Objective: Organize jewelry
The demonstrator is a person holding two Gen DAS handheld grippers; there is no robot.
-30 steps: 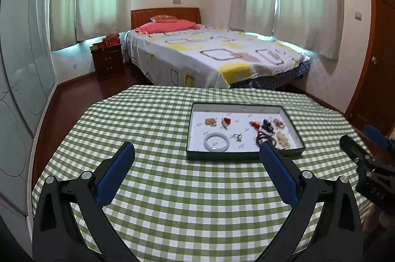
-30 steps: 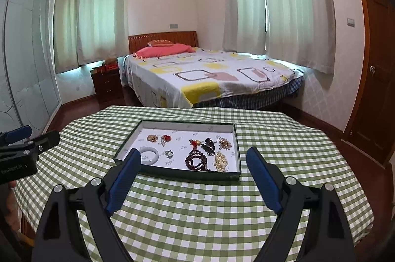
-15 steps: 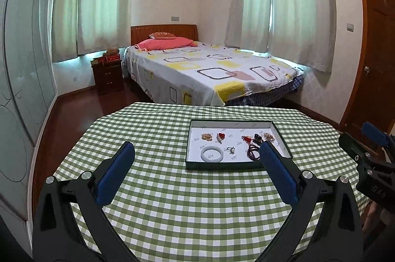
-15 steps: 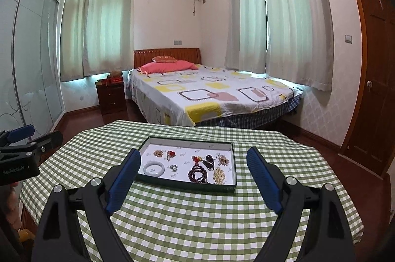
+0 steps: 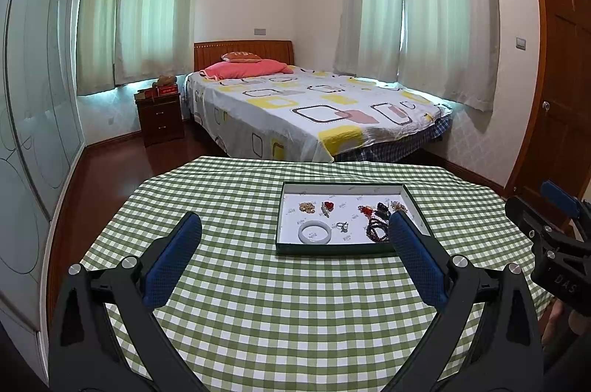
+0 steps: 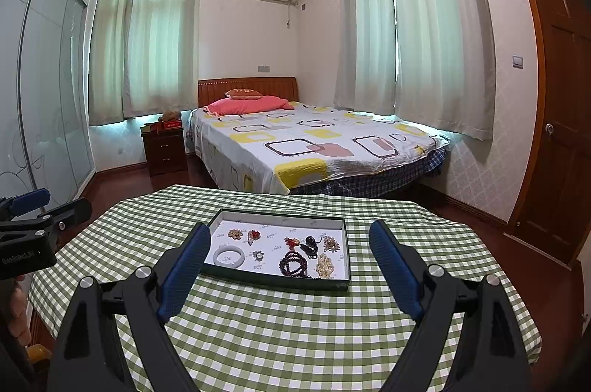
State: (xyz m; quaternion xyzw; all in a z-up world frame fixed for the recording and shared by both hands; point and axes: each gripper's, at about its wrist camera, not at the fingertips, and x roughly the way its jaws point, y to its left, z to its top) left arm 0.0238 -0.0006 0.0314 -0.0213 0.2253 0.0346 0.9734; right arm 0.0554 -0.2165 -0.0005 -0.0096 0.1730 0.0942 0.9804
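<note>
A shallow dark green tray [image 5: 334,249] [image 6: 273,279] with a white floor sits on the green checked table. In it lie a white bangle [image 5: 314,232] [image 6: 229,256], a dark red bead bracelet [image 5: 377,232] [image 6: 292,264], a pale bead string [image 6: 325,266], a small ring [image 5: 343,226] and other small pieces. My left gripper [image 5: 294,229] is open and empty, held well back from the tray. My right gripper [image 6: 289,238] is open and empty, also held back. Each gripper shows at the edge of the other's view: the right one [image 5: 554,237], the left one [image 6: 33,225].
The table [image 5: 258,310] is round with a green and white checked cloth. Behind it stand a bed [image 5: 314,111], a dark nightstand [image 5: 159,118], curtained windows and a wooden door [image 5: 557,89] at the right. A glass wardrobe [image 5: 33,133] lines the left wall.
Both grippers have pulled back and up from the table, so the tray looks smaller and farther. Both stayed open and empty.
</note>
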